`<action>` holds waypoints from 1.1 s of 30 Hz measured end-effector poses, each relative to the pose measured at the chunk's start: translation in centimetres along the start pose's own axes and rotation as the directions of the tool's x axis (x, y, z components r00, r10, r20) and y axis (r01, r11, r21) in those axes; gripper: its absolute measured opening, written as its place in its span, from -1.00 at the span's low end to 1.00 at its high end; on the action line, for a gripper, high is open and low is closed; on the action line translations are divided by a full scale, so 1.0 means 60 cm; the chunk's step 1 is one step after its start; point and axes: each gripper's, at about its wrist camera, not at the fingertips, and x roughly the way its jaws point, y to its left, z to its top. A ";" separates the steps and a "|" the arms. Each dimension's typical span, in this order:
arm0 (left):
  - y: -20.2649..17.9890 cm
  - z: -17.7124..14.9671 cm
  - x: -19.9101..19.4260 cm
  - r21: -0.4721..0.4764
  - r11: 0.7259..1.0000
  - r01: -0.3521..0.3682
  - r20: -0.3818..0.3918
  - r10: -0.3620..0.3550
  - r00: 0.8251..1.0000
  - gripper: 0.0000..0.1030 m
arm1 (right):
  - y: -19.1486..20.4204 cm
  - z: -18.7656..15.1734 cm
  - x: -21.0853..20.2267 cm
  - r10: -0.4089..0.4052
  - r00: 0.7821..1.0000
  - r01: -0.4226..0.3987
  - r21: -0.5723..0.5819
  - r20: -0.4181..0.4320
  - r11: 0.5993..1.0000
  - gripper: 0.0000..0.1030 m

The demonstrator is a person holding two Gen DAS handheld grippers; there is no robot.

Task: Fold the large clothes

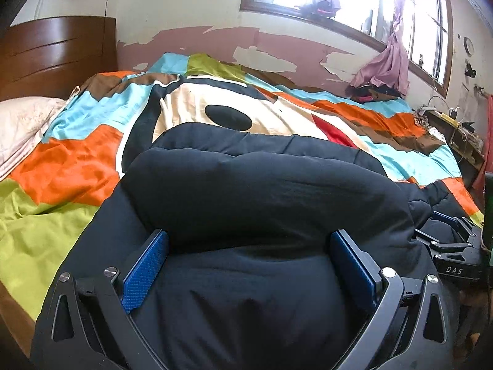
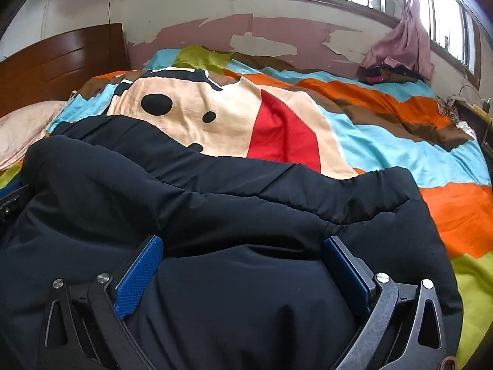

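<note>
A large dark navy padded jacket (image 1: 262,191) lies on the bed, bunched in thick folds; it also fills the lower half of the right wrist view (image 2: 215,203). My left gripper (image 1: 249,246) is open, its blue pads (image 1: 144,268) wide apart with jacket fabric bulging between them. My right gripper (image 2: 243,252) is open too, its blue pads (image 2: 138,277) either side of a fold of the jacket. The right gripper also shows at the right edge of the left wrist view (image 1: 453,240). No pad visibly pinches the cloth.
The bed carries a colourful quilt (image 2: 385,154) with orange, blue, green and brown patches and a cream cartoon face. A pink pillow (image 1: 21,123) and wooden headboard (image 1: 58,52) are at the left. A pink curtain (image 2: 400,43) and dark clothes lie at the far right by the window.
</note>
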 end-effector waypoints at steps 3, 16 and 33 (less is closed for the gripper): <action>-0.001 -0.001 0.005 0.002 1.000 0.000 0.010 0.000 1.000 0.98 | 0.000 -0.002 0.001 0.006 1.000 -0.006 0.007 0.004 1.000 1.00; -0.014 -0.007 0.008 0.023 1.000 -0.020 0.035 0.019 0.999 0.99 | -0.012 -0.005 0.015 0.052 0.999 -0.052 0.046 -0.003 0.998 1.00; 0.009 -0.002 0.003 0.091 0.996 -0.004 -0.127 0.016 0.992 0.98 | -0.017 -0.013 0.006 0.082 0.997 -0.081 0.058 -0.013 0.995 1.00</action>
